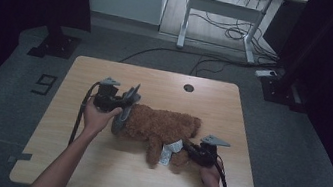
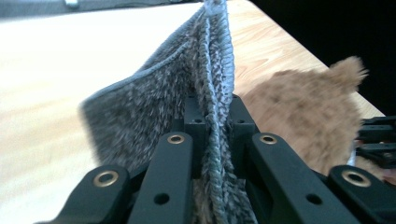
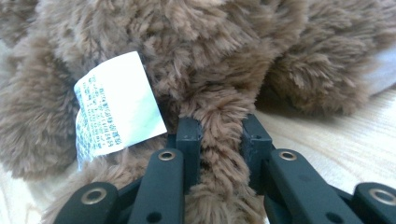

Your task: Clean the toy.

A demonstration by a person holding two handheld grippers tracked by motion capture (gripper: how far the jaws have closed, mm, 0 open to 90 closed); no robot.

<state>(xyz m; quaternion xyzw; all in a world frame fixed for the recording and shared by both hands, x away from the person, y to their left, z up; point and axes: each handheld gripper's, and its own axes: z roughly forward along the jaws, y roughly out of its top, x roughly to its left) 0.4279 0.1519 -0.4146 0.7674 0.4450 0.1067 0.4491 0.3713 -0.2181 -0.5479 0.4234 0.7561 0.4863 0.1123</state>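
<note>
A brown plush toy (image 1: 162, 125) lies on its side in the middle of the wooden table (image 1: 91, 172). At its left end my left gripper (image 1: 123, 105) is shut on a grey knitted piece (image 1: 123, 112) that stands up from the toy's head end. In the left gripper view the grey knit (image 2: 154, 102) is pinched between the jaws of the left gripper (image 2: 214, 119), with the plush toy (image 2: 303, 121) behind. My right gripper (image 1: 189, 150) is shut on a furry limb of the toy (image 3: 224, 60), beside a white label (image 3: 114, 109); the right gripper (image 3: 218, 133) squeezes the fur.
A round cable hole (image 1: 188, 87) sits near the table's far edge. Beyond the table stands a white desk frame (image 1: 223, 9) with cables on the floor. Dark stand bases (image 1: 55, 45) flank the table.
</note>
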